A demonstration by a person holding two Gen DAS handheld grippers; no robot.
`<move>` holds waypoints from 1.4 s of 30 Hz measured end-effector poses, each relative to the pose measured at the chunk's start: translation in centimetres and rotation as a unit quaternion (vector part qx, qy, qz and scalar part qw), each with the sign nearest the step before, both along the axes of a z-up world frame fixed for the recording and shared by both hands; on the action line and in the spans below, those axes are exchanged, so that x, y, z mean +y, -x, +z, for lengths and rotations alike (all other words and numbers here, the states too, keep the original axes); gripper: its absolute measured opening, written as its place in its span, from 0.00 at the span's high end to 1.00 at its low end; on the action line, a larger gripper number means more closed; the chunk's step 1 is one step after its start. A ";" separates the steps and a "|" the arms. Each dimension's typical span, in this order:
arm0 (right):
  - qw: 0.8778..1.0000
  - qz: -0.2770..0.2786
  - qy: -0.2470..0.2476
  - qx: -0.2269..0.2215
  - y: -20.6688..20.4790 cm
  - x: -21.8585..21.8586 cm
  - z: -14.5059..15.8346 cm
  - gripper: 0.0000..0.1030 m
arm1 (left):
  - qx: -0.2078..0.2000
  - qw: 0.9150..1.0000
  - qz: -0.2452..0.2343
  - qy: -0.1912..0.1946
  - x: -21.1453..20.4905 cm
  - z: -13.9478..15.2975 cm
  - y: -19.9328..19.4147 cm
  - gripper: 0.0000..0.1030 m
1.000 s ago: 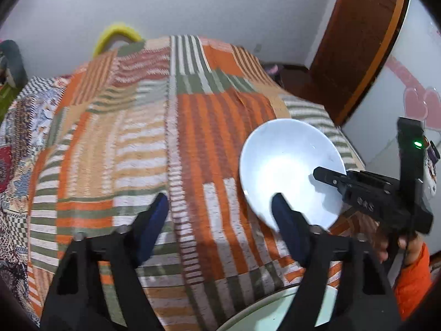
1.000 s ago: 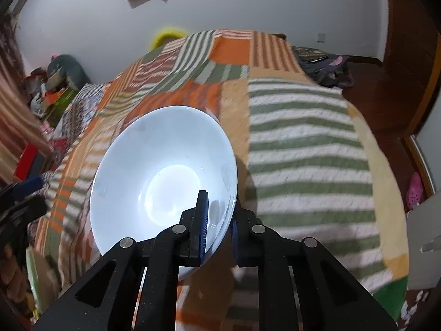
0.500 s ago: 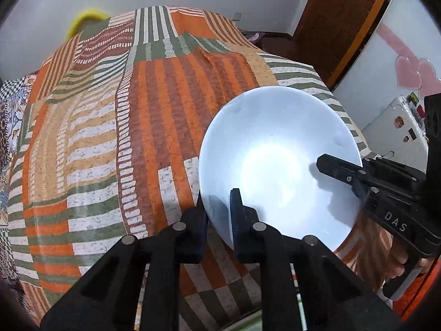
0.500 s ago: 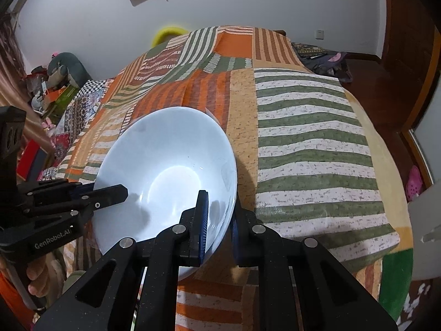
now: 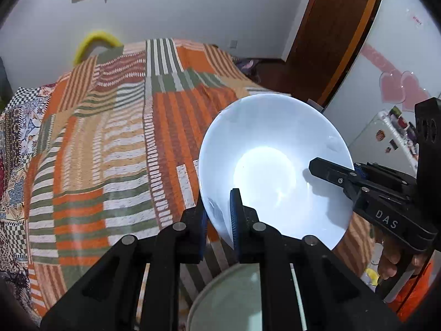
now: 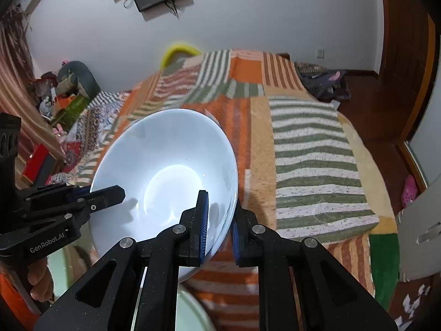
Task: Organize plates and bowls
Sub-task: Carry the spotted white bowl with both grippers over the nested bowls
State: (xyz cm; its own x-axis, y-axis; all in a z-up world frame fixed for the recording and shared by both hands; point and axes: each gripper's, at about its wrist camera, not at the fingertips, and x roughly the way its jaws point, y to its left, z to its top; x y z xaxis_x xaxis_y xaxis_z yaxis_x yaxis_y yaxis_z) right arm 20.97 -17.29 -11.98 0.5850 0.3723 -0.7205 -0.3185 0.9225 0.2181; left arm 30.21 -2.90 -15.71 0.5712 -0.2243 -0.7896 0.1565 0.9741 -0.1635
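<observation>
A white bowl hangs tilted above the bed, held by both grippers at opposite sides of its rim. My left gripper is shut on the near-left rim, one blue pad inside the bowl and one outside. My right gripper is clamped on the right rim, with a hand below it. In the right wrist view the bowl fills the centre, my right gripper is shut on its near-right rim, and my left gripper bites the left rim. A pale green plate lies below, partly hidden by the fingers.
A striped orange, green and cream patchwork blanket covers the bed beneath the bowl. A brown wooden door and a white fridge stand to the right. Piled clutter sits by the bed's far left, bags on the floor beyond.
My left gripper went from open beside the bowl to shut on its rim. Both grippers then rose with the bowl, lifting it off the blanket.
</observation>
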 end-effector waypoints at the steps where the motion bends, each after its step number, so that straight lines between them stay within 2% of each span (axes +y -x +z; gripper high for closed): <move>1: 1.000 0.001 0.000 -0.005 0.4 0.2 0.4 0.87 | -0.005 1.000 0.001 0.003 0.2 0.6 0.7 0.86; 11: 0.999 0.022 -0.005 -0.046 4.8 2.3 3.8 0.87 | -0.057 0.998 0.021 0.007 2.2 5.2 8.0 0.86; 19: 0.997 0.045 -0.012 -0.058 8.2 4.6 4.4 0.87 | -0.076 0.996 0.041 0.014 4.6 7.0 13.7 0.86; 31: 0.995 0.083 -0.019 -0.051 11.6 9.2 3.2 0.87 | -0.079 0.994 0.080 -0.001 9.2 6.6 19.9 0.86; 42: 0.992 0.124 -0.023 -0.023 12.9 14.0 0.5 0.86 | -0.054 0.990 0.132 0.011 14.5 3.9 22.6 0.86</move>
